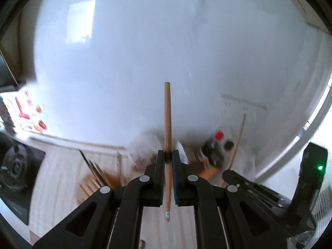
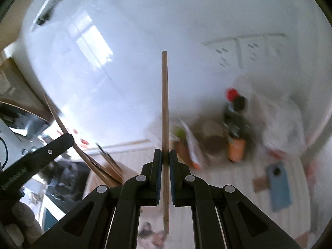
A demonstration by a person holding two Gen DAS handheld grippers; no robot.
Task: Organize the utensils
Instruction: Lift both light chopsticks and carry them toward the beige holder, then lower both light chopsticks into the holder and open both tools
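Both grippers are clamped down tight, each on its own wooden chopstick. The left gripper (image 1: 167, 157) pinches a chopstick (image 1: 167, 120) between its blue pads, the stick running straight up past the fingertips, with the lower end (it has a small sticker on it) poking out behind the jaws. The right gripper (image 2: 165, 155) has its own chopstick (image 2: 165, 103) squeezed the same way, standing upright against the white wall (image 2: 145, 31).

Below and behind, everything's pretty blurred. A wooden holder (image 1: 97, 178) with dark utensils sits on the light tabletop (image 1: 60, 166) to the left. Off to the right is a dark bottle with a red cap (image 2: 234, 112), an orange container (image 2: 236, 149) and a white plastic bag (image 2: 282, 124). A blue phone-like thing (image 2: 279, 186) lies flat on the tabletop nearby.
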